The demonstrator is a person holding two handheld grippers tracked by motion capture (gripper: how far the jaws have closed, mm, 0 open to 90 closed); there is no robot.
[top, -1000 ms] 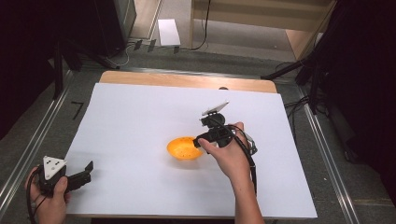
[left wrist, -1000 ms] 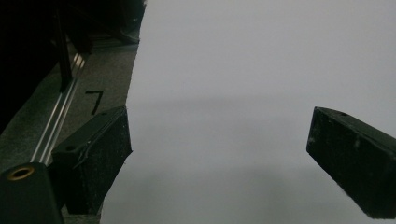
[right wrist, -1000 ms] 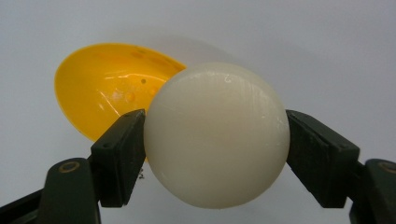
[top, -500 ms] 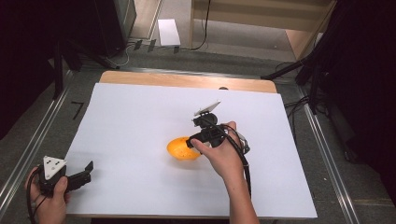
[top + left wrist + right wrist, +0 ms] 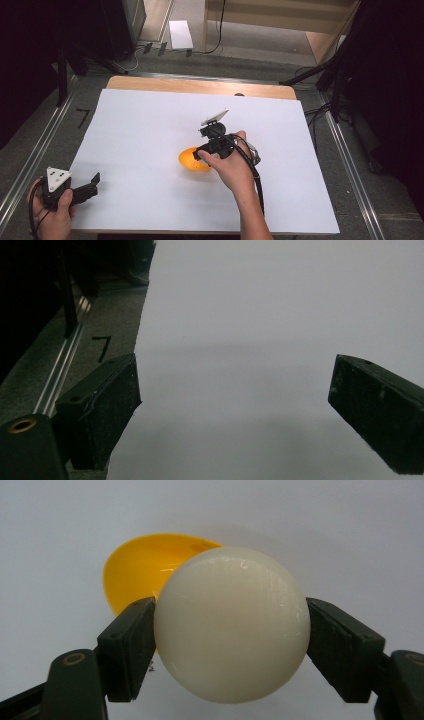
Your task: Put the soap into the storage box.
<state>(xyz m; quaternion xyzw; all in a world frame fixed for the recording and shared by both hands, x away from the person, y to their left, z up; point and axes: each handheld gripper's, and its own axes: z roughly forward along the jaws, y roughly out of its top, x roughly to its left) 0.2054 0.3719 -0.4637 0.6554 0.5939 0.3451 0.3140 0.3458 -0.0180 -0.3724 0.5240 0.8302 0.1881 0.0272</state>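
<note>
A cream-white ball [image 5: 232, 625] is clamped between the two black jaws of my right gripper [image 5: 231, 645], pads pressing on both sides. Just behind and below the ball sits a yellow-orange bowl [image 5: 145, 570], open side up on the white sheet. In the high view the bowl [image 5: 191, 160] lies at the middle of the table with my right gripper [image 5: 200, 153] over its right edge. My left gripper [image 5: 92, 184] rests at the near left corner, jaws wide apart with only white sheet between them [image 5: 235, 405].
A white sheet [image 5: 150, 130] covers the tabletop; a wooden strip [image 5: 200, 86] shows at its far edge. Metal rails [image 5: 45, 135] run along both sides. A black "7" mark [image 5: 102, 347] sits on the grey floor left of the sheet.
My right gripper has shifted left with the ball, from beside the bowl's right side to over its right edge. The left gripper has stayed put.
</note>
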